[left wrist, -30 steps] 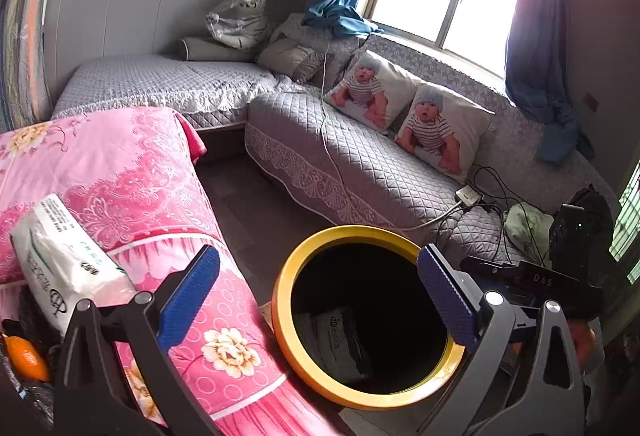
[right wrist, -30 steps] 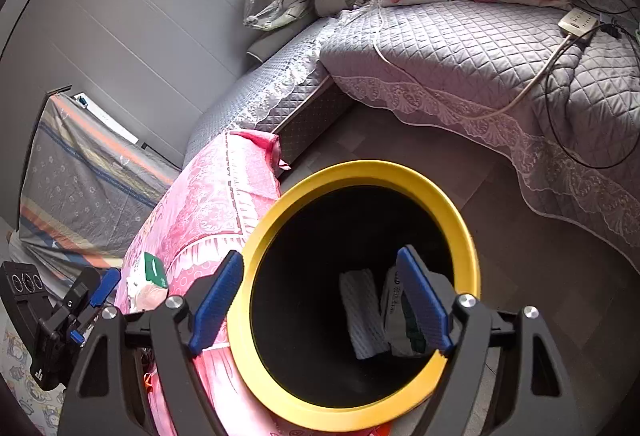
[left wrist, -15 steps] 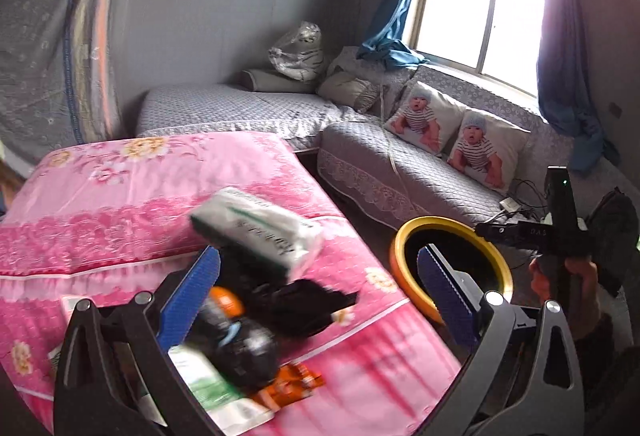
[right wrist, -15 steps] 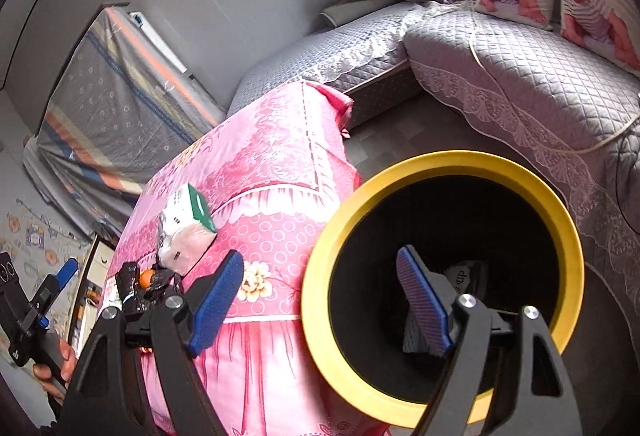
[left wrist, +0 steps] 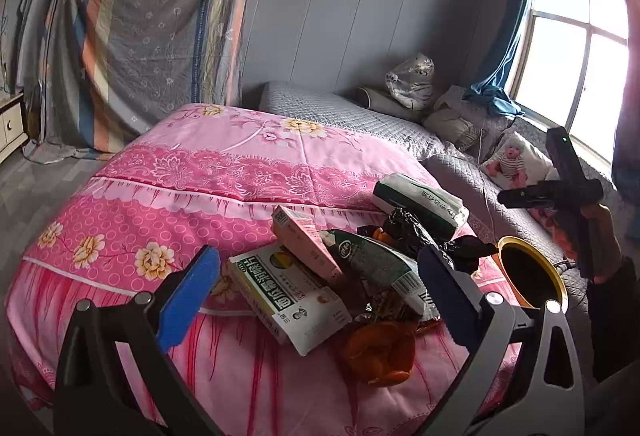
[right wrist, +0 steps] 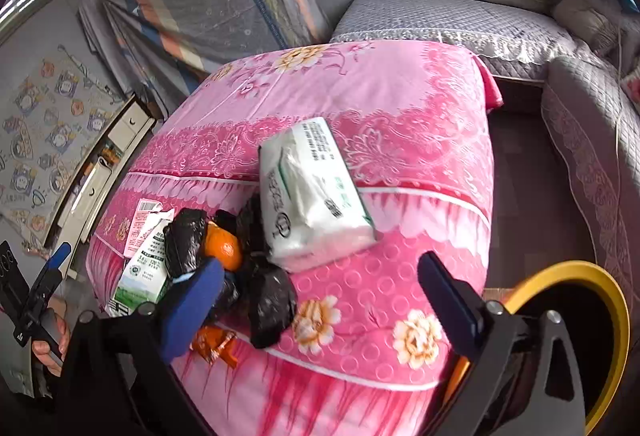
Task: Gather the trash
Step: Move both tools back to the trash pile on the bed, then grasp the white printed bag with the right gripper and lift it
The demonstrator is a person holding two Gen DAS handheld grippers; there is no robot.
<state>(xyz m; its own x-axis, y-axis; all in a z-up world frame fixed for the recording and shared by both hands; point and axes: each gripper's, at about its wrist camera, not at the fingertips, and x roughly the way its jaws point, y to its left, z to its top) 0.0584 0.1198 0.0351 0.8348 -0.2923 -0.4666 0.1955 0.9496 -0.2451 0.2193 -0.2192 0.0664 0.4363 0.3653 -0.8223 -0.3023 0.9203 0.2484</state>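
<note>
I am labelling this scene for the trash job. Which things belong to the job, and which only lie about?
Belongs to the job:
- yellow bin
- tissue pack
- black bag
- medicine box
- orange peel

Only lying about:
- baby pillow
- striped sheet
- grey sofa

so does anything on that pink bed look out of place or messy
Yes. A heap of trash sits on the pink quilt near its edge: a white tissue pack, crumpled black plastic bags, orange peel, a green-and-white medicine box and a pink carton leaning askew on it. None is in the yellow-rimmed bin yet.
</note>
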